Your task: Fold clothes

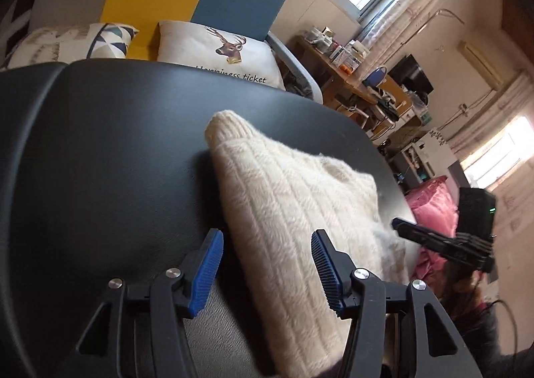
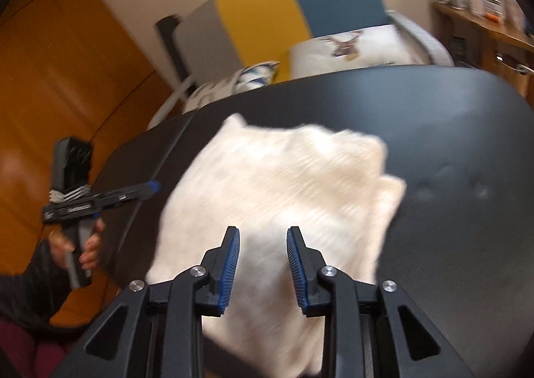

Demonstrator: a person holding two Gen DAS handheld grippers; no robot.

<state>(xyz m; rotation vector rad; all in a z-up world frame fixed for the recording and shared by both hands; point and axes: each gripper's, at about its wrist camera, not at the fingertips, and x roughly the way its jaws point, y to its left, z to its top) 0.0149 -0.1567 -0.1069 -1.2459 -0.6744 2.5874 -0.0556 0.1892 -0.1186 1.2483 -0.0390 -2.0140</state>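
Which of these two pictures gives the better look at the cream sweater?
The left wrist view: the cream sweater is sharp there, its ribbed knit and folded edge clear on the black table. The right wrist view shows more of its outline, but blurred.

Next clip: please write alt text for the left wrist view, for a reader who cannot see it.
A folded cream knit sweater lies on a black table, with the left gripper open just short of it, holding nothing. The right gripper reaches in from the right at the sweater's far edge. Behind are a deer-print cushion and a cluttered wooden desk.
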